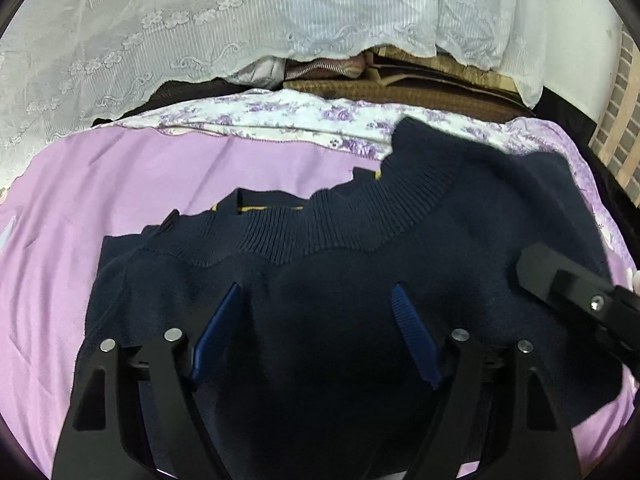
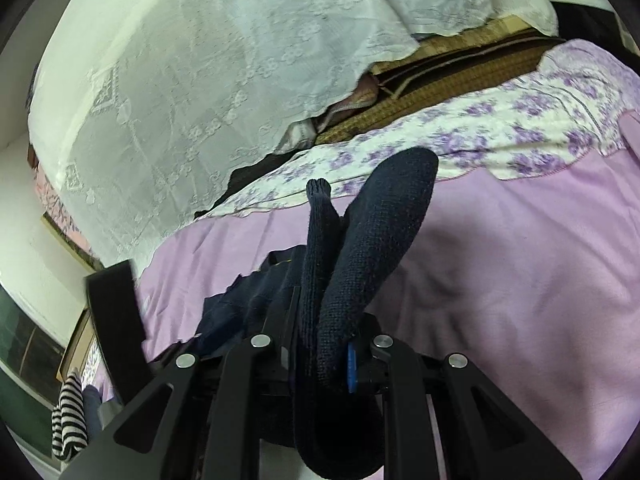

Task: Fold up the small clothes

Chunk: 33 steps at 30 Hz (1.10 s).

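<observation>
Item: dark navy knitted sweater with ribbed collar [image 1: 360,280], spread on the lilac bed sheet [image 1: 120,200], one edge raised. Step, judged: mid-fold, a side being carried over. Right gripper [image 2: 336,356]: fingers clenched on a bunched fold of the knit. Left gripper [image 1: 316,312]: fingers released, spread wide, the sweater body lying between and beneath them, unpressed. Next, judged: lay the held fold across, left steadying the body

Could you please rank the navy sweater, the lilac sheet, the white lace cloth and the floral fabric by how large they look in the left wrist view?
1. navy sweater, though nearness inflates it
2. lace cloth and lilac sheet: too alike to rank
3. floral fabric
</observation>
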Tool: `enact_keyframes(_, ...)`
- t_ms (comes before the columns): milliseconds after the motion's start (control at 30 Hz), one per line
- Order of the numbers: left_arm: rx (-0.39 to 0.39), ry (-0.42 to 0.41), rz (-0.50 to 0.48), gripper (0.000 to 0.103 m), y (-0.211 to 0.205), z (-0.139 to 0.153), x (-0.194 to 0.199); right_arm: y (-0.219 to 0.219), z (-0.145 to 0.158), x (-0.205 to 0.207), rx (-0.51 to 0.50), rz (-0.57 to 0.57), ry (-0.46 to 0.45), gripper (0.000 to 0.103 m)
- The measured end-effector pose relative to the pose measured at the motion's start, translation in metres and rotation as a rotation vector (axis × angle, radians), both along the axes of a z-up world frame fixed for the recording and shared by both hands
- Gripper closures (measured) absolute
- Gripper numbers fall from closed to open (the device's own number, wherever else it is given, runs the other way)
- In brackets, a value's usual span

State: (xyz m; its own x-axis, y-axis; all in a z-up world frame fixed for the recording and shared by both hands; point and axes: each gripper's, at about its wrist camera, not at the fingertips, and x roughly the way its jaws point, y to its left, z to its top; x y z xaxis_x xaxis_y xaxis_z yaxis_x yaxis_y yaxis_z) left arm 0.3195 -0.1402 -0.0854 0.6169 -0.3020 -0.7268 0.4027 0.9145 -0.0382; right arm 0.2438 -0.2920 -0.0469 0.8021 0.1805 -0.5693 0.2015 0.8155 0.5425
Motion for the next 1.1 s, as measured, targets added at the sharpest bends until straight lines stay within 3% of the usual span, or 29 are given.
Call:
enact_keyframes(267,-0.103,0.037,0.048,0.031,0.038,0.013,0.01,0.032,0.009,0.012,0.02,0.034,-0.001,0.085)
enact_keyframes(500,-0.123,0.053,0.078,0.039,0.061,0.014,0.017,0.058,0.01,0.024,0.048,0.047,-0.009,0.083)
enact_keyframes(667,-0.148,0.054,0.087,0.051,0.068,0.016,0.018,0.064,0.012,0.031,0.07,0.051,-0.007,0.083)
enact_keyframes(900,-0.172,0.05,0.117,0.053,0.089,0.023,0.024,0.082,0.019,0.042,0.087,0.076,-0.01,0.082)
enact_keyframes(1100,-0.196,0.036,0.151,0.065,0.119,0.03,0.029,0.11,0.027,0.058,0.112,0.13,-0.015,0.081)
